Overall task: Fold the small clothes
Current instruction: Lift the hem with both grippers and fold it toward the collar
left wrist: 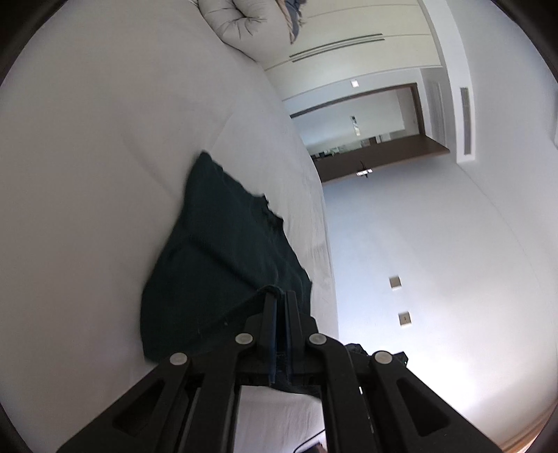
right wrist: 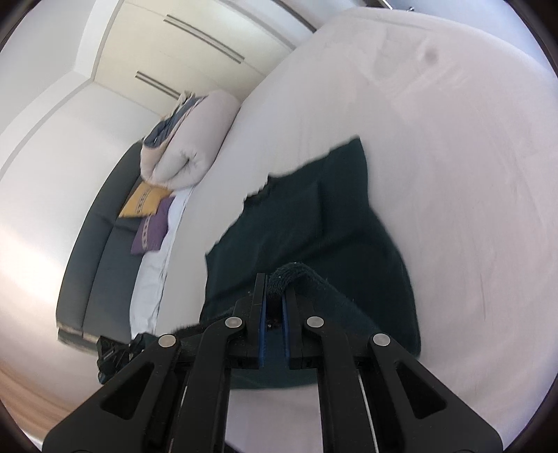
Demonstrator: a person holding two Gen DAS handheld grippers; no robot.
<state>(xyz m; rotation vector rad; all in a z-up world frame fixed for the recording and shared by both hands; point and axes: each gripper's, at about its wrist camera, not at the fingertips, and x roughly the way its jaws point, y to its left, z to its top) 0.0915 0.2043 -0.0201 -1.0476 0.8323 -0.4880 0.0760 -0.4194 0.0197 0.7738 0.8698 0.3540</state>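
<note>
A dark green garment [left wrist: 216, 251] lies spread on the white bed [left wrist: 104, 139]. My left gripper [left wrist: 279, 296] is shut on its near edge, with a fold of cloth pinched between the fingers. In the right wrist view the same garment [right wrist: 314, 223] stretches away over the bed [right wrist: 453, 174]. My right gripper [right wrist: 277, 282] is shut on another part of the near hem, and a rolled bit of cloth sticks out past the fingertips. Both grippers hold the near edge slightly above the sheet.
A rolled beige duvet [right wrist: 195, 146] lies at the head of the bed, also seen in the left wrist view [left wrist: 237, 21]. A yellow cushion [right wrist: 144, 202] and a purple cushion [right wrist: 151, 233] lie by the dark grey headboard [right wrist: 101, 244]. White wardrobe doors [right wrist: 181, 45] stand beyond.
</note>
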